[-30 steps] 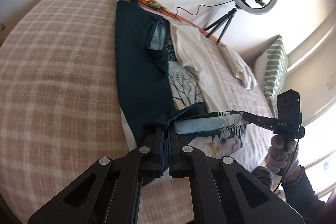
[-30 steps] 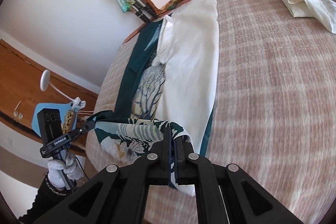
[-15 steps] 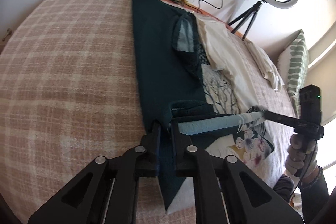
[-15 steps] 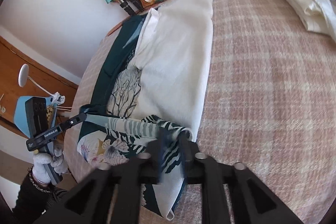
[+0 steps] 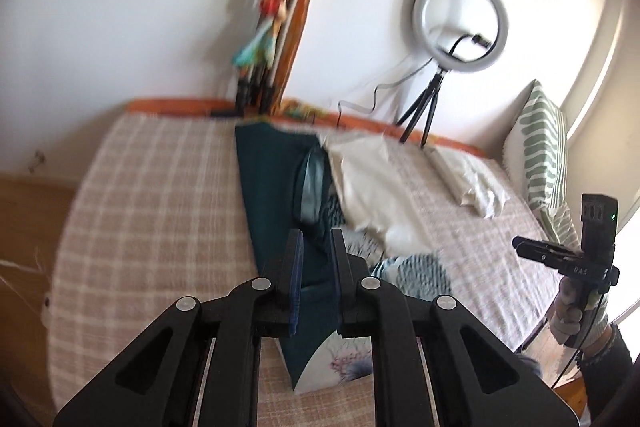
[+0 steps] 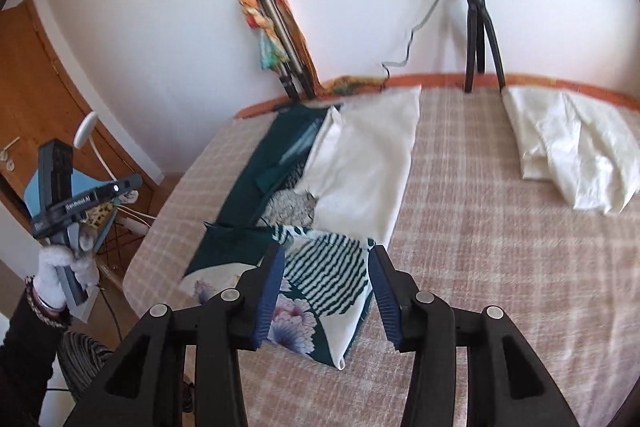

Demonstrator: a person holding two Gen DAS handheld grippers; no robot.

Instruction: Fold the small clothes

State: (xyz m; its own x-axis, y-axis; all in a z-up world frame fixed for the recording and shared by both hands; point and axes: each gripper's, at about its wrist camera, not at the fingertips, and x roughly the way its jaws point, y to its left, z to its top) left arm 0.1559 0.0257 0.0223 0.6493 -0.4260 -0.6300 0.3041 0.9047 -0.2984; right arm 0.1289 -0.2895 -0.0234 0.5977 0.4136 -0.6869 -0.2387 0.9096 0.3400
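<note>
One checked bedspread (image 6: 500,227) fills the frame's lower half. At centre we find one printed green garment (image 6: 332,267), folded, beside one cream garment (image 6: 372,163); a second cream one (image 6: 576,155) lies at right. We judge the cloth light, limp, best pinched at a hem corner. Right gripper (image 6: 326,291) and left gripper (image 5: 316,267): both gape, holding nothing.

Black tongs (image 6: 326,279), blue pads (image 6: 269,291); gloves seemingly white.
</note>
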